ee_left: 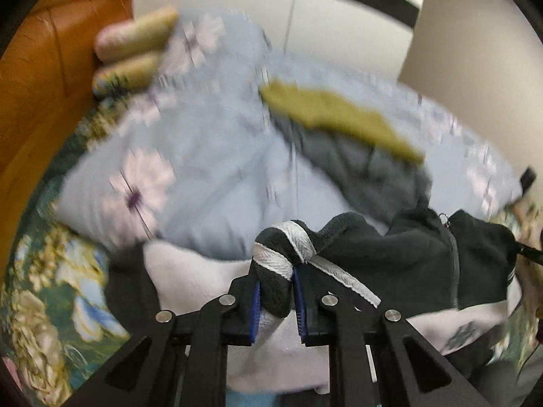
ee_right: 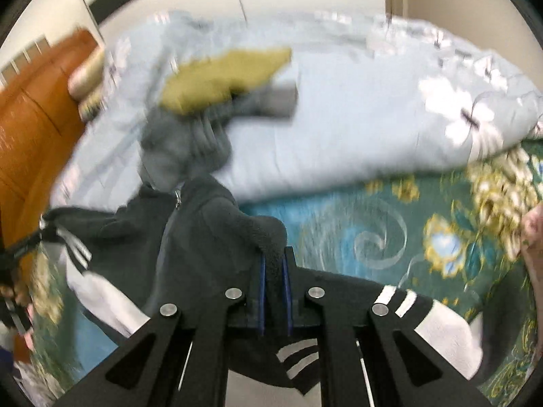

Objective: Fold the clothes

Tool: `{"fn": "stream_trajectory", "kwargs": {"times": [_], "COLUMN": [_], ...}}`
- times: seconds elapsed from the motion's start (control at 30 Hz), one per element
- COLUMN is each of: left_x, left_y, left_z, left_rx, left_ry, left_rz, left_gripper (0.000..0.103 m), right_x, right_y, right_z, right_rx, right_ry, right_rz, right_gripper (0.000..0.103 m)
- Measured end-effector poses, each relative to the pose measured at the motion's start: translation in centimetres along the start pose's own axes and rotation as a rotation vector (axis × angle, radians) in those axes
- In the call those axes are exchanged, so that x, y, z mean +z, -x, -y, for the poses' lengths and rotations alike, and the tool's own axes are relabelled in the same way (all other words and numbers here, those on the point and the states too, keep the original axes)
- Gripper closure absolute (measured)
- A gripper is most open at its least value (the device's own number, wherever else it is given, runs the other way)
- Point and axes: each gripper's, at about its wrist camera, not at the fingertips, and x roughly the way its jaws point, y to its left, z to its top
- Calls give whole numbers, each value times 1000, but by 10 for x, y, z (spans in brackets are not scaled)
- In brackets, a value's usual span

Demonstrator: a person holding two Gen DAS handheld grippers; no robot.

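Note:
A dark fleece zip jacket (ee_left: 390, 264) with white stripes and white panels hangs lifted between both grippers over the bed. My left gripper (ee_left: 276, 281) is shut on a bunched fold of it, and a white stripe (ee_left: 298, 244) wraps over the blue pads. In the right wrist view the same jacket (ee_right: 203, 237) drapes to the left, its zip pull showing. My right gripper (ee_right: 273, 264) is shut on another dark fleece fold. A striped sleeve (ee_right: 404, 300) trails below the right fingers.
A light blue flowered duvet (ee_left: 203, 156) lies heaped behind, with an olive garment (ee_left: 339, 112) and a grey garment (ee_left: 356, 166) on it. Green floral bedsheet (ee_right: 390, 224) spreads to the right. A wooden headboard (ee_left: 40, 84) and rolled pillows (ee_left: 135, 34) stand at the left.

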Motion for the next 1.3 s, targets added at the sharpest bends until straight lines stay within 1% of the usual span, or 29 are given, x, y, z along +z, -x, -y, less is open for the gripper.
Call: {"fn": "stream_trajectory", "kwargs": {"times": [0.03,0.07,0.13,0.17,0.2,0.27,0.3,0.33,0.37,0.4,0.43,0.47,0.5,0.53,0.57,0.6,0.63,0.67,0.7,0.73,0.77,0.83,0.9,0.93,1.0,1.07,1.13,1.17,1.3], "left_x": [19,34,51,61,68,77,81,85,89,91,91,91,91,91,89,84,77,67,53,31,6,-40,-76,-94,-116,-127,-136,-139,-138], "left_y": [5,1,-19,-30,-47,-90,-111,-133,-154,-167,-173,-175,-175,-171,-163,-151,-138,-122,-108,-94,-85,-84,-93,-99,-107,-113,-124,-128,-132], "left_z": [-3,-6,-14,-18,-21,-28,-31,-35,-38,-39,-38,-37,-36,-35,-36,-38,-42,-45,-49,-51,-50,-48,-49,-51,-52,-46,-37,-32,-16], "left_rx": [5,16,49,68,84,113,128,143,157,164,163,154,139,107,67,32,-6,-44,-82,-122,-144,-146,-136,-145,-175,-198,-214,-208,-136], "left_ry": [-5,-13,-15,-13,1,54,81,107,134,154,168,176,179,187,198,217,242,262,275,274,258,220,242,284,354,385,389,386,349], "left_rz": [40,66,76,76,52,-38,-84,-129,-174,-205,-222,-231,-233,-238,-245,-247,-243,-234,-221,-227,-260,-343,-418,-450,-474,-477,-502,-511,-511], "left_gripper": [85,85,85,85,85,84,84,84,83,83,79,79,78,73,70,64,53,48,40,38,38,38,38,38,38,38,38,38,39], "right_x": [12,25,54,67,77,97,102,105,106,107,106,105,103,101,97,92,84,70,55,39,20,-23,-67,-86,-119,-137,-152,-153,-154], "right_y": [12,20,22,17,5,-24,-41,-59,-68,-73,-71,-65,-58,-51,-42,-33,-23,-11,-7,-5,-5,-14,-24,-27,-25,-17,-1,6,36], "right_z": [-3,-3,-9,-11,-12,-12,-11,-11,-12,-14,-16,-15,-15,-14,-11,-8,-2,6,14,22,33,58,81,90,103,110,112,112,111], "right_rx": [13,19,4,-6,-9,-9,-19,-33,-45,-57,-54,-47,-40,-32,-38,-48,-44,-16,16,49,88,150,179,184,173,190,210,204,178], "right_ry": [-6,-5,5,7,-4,-32,-55,-80,-92,-99,-100,-93,-85,-76,-65,-53,-48,-46,-44,-43,-52,-129,-240,-285,-376,-453,-515,-522,-535], "right_rz": [50,80,130,140,128,94,60,19,-4,-21,-7,7,17,28,32,33,30,15,-13,-43,-87,-198,-282,-308,-302,-271,-224,-210,-150], "right_gripper": [94,94,94,94,94,93,91,87,85,81,76,70,59,55,55,55,54,52,46,43,43,43,43,43,43,43,43,43,43]}}
